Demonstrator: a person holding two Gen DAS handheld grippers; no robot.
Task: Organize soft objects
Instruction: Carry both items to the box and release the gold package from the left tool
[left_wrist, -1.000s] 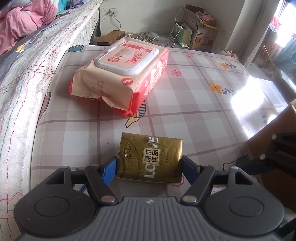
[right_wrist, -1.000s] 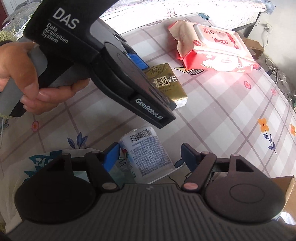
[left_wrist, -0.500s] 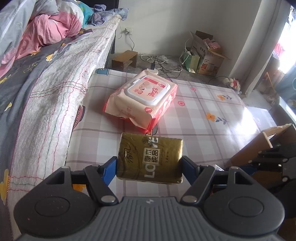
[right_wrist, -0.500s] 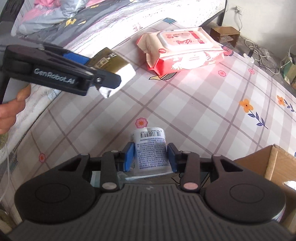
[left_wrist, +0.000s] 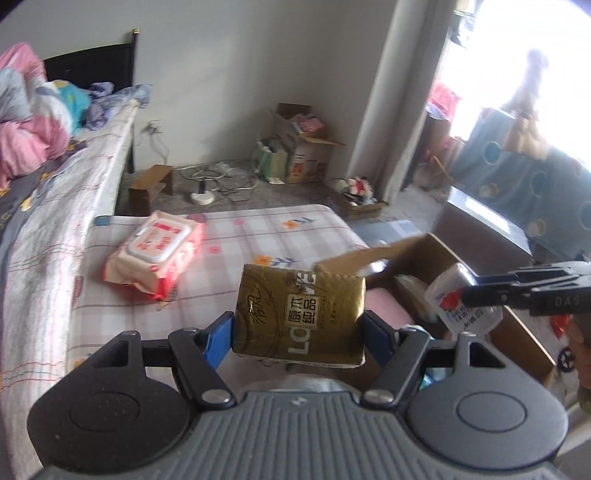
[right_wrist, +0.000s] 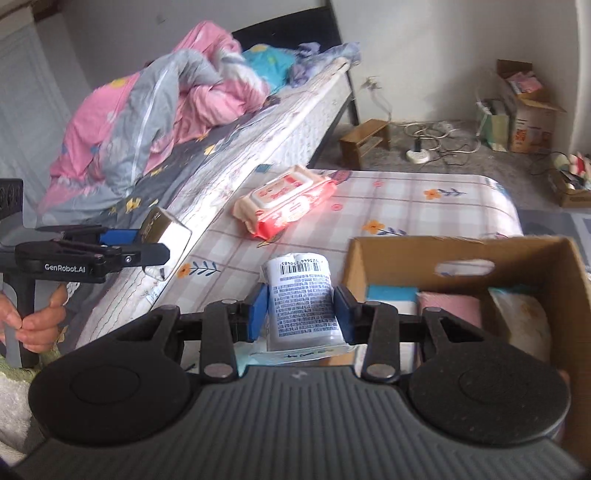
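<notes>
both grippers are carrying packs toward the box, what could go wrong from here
The left gripper pinches the gold tissue pack only by its near end, so the soft pack could sag or slip out before reaching the cardboard box. The right gripper with the white tissue pack heads for the same box, already partly full, so they might collide.

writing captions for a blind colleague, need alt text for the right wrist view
The right gripper clamps a white printed tissue pack beside an open cardboard box of soft packs. Behind, a pink wet-wipes pack lies on the checked floral mat; the left gripper holds a gold tissue pack.
</notes>
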